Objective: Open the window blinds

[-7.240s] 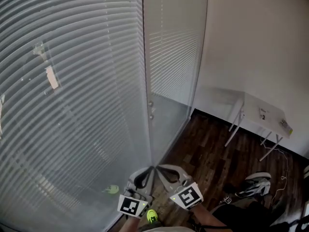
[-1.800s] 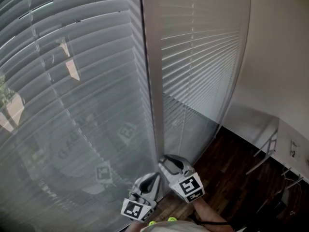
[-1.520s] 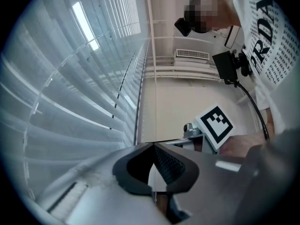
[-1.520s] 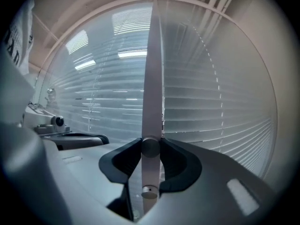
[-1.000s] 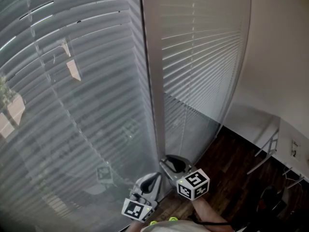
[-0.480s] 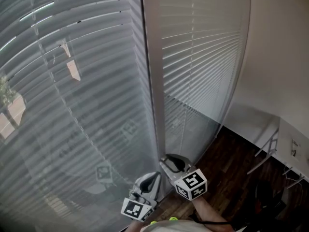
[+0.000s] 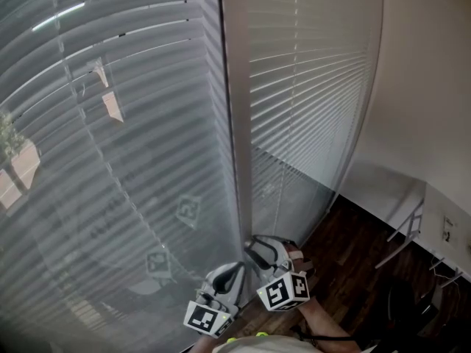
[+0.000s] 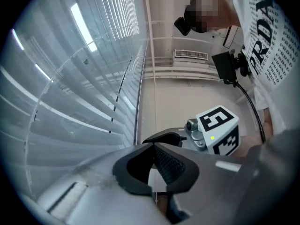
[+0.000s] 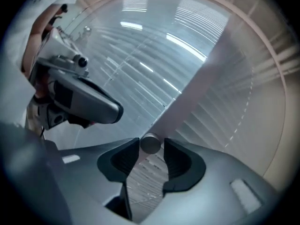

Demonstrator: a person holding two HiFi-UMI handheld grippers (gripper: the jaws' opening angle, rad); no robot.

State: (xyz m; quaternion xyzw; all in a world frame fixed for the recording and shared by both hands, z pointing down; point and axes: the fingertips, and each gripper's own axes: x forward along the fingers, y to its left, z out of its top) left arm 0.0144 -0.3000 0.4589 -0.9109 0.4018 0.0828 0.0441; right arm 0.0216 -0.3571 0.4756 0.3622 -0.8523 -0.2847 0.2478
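Here we count two window blinds, one on each side of the upright frame post (image 7: 234,123): the left blind (image 7: 110,168) and the right blind (image 7: 309,87), both hanging full length with their slats down. There are two grippers, both at the foot of the post. The left gripper (image 8: 153,145) sits just left of it and the right gripper (image 9: 151,146) just right of it, almost touching each other.

We see one wand (image 9: 150,144), and only the right gripper view shows it. Its round end stands between the right gripper's jaws, which have just been opening and sit slightly clear of it on both sides.

Only the left gripper view shows a single thin cord (image 8: 155,116) rising along the post from that gripper's tips, whose jaws are pressed together on it. That view also takes in the person's printed shirt (image 8: 262,41) and the right gripper's marker cube (image 8: 218,131).

The head view alone gives us the dark wood floor (image 7: 353,259) and one white table (image 7: 441,215), well to the right of the post.
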